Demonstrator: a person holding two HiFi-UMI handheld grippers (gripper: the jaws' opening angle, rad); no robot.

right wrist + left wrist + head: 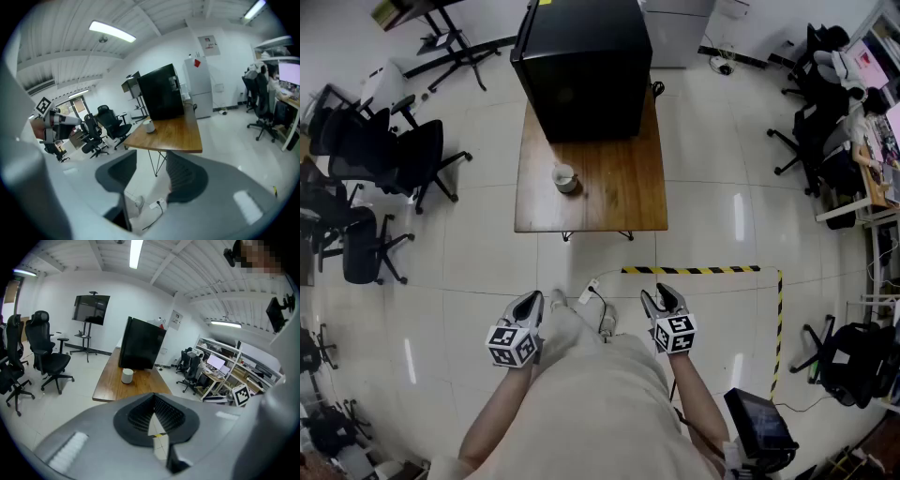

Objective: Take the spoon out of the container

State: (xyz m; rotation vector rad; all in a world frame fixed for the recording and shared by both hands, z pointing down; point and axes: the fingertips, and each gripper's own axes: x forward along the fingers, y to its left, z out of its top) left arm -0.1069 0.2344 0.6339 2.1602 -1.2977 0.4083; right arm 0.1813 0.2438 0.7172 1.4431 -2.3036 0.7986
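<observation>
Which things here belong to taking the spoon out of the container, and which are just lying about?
Belongs to the job:
- white container on the wooden table; the spoon is too small to make out
- left gripper, shut and empty
- right gripper, open and empty

Just lying about:
- black cabinet on the table
- office chairs
- power strip on the floor
- yellow-black floor tape
</observation>
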